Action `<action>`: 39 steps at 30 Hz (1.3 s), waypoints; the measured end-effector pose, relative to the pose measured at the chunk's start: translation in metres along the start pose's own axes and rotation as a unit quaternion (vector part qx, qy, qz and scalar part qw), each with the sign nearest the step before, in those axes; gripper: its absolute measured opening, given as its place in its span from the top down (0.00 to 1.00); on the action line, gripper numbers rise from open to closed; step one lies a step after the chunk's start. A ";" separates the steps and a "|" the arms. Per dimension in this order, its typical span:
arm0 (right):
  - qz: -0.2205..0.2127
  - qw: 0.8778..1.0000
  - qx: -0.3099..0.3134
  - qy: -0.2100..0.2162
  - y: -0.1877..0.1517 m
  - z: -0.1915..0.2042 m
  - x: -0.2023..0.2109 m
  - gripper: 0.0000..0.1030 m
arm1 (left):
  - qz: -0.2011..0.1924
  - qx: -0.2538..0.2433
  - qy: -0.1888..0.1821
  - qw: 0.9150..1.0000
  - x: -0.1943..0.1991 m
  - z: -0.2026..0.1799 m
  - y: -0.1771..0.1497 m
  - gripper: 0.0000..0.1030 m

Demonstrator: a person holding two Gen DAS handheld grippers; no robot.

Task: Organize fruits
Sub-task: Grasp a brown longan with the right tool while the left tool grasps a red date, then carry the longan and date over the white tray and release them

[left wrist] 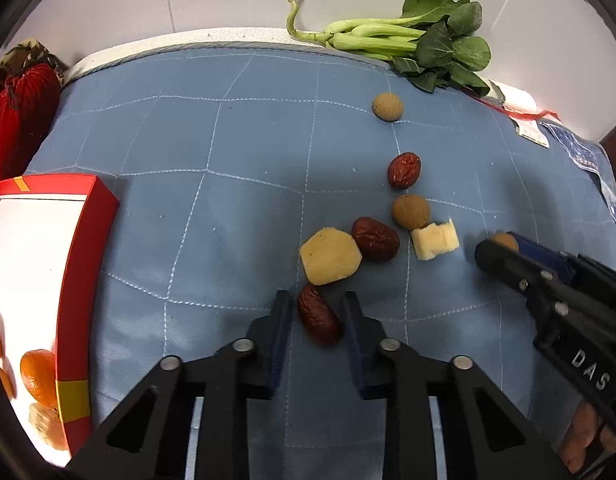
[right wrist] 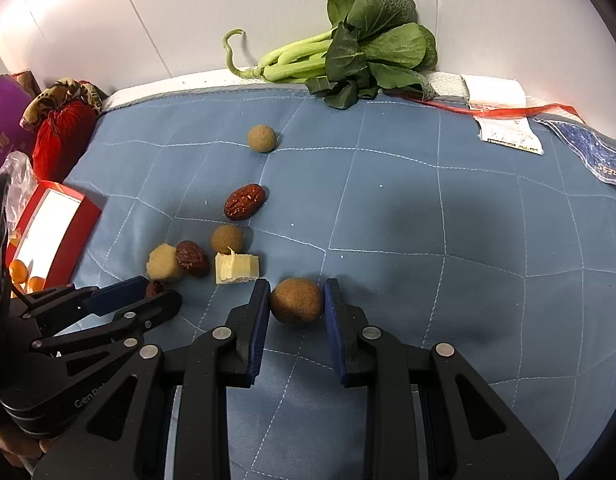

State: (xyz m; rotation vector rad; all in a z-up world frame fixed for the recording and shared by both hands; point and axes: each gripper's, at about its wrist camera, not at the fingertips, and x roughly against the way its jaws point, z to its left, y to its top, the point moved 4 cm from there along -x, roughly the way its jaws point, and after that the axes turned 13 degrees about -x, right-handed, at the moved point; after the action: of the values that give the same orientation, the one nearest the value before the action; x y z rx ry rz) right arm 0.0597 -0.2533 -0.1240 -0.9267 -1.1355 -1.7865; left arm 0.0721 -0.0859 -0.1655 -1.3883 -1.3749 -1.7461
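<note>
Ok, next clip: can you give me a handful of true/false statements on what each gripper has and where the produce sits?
1. The left gripper is shut on a red date. True.
2. The right gripper is empty. False: it is shut on a longan.
3. The leafy greens lie inside the red box. False: they lie at the far edge of the blue mat; the box holds small oranges.
4. Two loose longans lie on the mat. True.
</note>
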 end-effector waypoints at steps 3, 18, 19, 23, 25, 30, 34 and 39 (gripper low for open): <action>-0.002 1.000 0.000 0.004 0.000 0.002 0.003 0.76 | 0.001 -0.002 -0.014 1.000 0.003 0.005 -0.004 0.84; -0.003 0.998 0.007 0.061 -0.004 0.027 0.018 0.76 | -0.042 -0.038 -0.024 0.998 0.051 0.025 -0.025 0.84; -0.004 0.998 0.013 0.064 -0.005 0.031 0.018 0.76 | -0.047 -0.035 -0.023 0.998 0.055 0.029 -0.026 0.84; -0.001 0.995 0.039 0.087 -0.012 0.061 0.017 0.76 | -0.071 -0.016 0.012 0.997 0.077 0.050 -0.028 0.84; 0.001 0.994 0.051 0.094 -0.015 0.074 0.014 0.76 | -0.080 0.009 0.022 0.997 0.088 0.067 -0.032 0.84; -0.002 0.989 0.084 0.125 -0.026 0.117 0.014 0.76 | -0.106 0.068 0.075 0.989 0.118 0.116 -0.041 0.84; -0.012 0.982 0.112 0.154 -0.034 0.156 0.016 0.76 | -0.110 0.120 0.108 0.981 0.130 0.159 -0.050 0.84; -0.015 0.970 0.152 0.192 -0.051 0.206 0.013 0.76 | -0.089 0.157 0.138 0.974 0.129 0.198 -0.067 0.84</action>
State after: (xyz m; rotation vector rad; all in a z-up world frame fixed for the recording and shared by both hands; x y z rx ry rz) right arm 0.0407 -0.0512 -0.0626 -0.3639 -1.1297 -1.6624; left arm 0.0495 0.1431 -0.0801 -0.8425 -1.5702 -1.6660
